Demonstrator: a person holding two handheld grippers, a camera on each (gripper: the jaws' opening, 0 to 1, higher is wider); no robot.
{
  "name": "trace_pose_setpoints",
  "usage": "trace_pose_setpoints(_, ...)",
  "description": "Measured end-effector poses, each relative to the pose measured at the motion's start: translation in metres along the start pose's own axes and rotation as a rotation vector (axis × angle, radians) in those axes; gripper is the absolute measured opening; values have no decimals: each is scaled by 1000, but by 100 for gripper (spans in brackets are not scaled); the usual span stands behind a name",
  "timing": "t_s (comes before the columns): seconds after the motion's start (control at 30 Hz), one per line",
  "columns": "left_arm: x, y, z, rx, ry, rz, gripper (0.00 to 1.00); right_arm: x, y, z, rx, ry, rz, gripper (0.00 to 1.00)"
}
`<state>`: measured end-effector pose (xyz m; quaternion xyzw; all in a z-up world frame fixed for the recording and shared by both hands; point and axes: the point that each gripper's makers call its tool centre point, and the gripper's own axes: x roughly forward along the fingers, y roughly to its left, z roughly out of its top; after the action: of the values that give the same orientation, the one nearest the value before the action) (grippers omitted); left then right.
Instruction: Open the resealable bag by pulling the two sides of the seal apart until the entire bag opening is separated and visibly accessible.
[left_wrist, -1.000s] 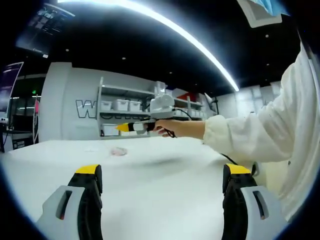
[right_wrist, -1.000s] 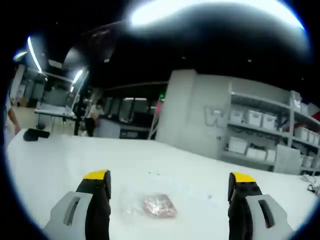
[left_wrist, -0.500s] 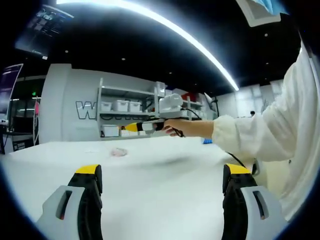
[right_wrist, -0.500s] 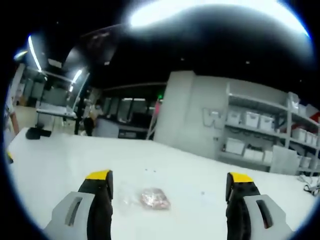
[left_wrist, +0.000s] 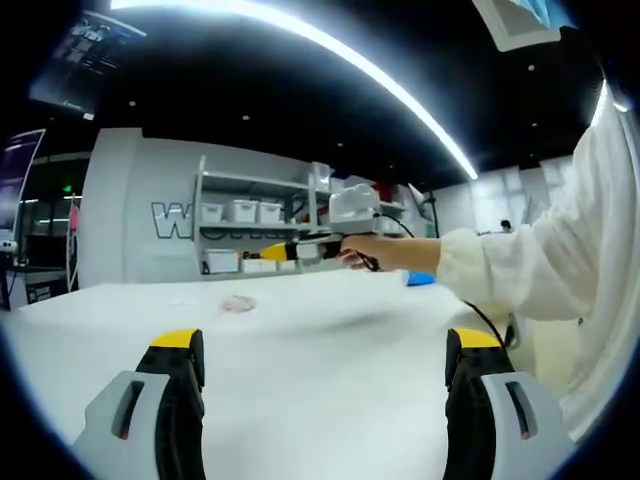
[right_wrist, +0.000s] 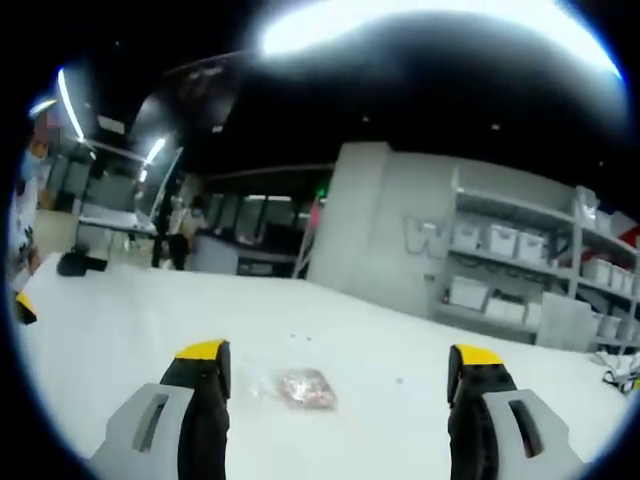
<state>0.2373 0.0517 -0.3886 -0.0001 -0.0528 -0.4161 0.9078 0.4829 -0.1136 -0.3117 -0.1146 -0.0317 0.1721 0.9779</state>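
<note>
The resealable bag (right_wrist: 305, 388), clear with pinkish contents, lies flat on the white table (right_wrist: 120, 330) between and just beyond my right gripper's (right_wrist: 338, 385) wide-apart jaws. That gripper is open and holds nothing. In the left gripper view the bag (left_wrist: 237, 303) is a small patch far out on the table (left_wrist: 330, 370). My left gripper (left_wrist: 325, 385) is open and empty, low over the table. A hand in a white sleeve (left_wrist: 540, 270) holds the right gripper (left_wrist: 275, 252) in the air, right of and above the bag. A yellow tip of the left gripper (right_wrist: 22, 308) shows at the left edge.
Shelves with white bins (left_wrist: 240, 212) stand behind the table, also seen as shelving (right_wrist: 500, 240) at right. A dark object (right_wrist: 72, 264) lies at the table's far left end. A blue item (left_wrist: 420, 278) sits beyond the hand. More tables stand in the background.
In the left gripper view the hand with the right gripper has drawn back to the right. The right gripper view has shifted slightly, and the left gripper's tip now shows at its left edge.
</note>
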Motion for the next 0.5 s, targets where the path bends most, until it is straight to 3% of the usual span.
trace_pose_setpoints(0.5, -1, 1, 0, 3, -4, 4, 99, -22, 8, -1, 1, -3, 7, 88)
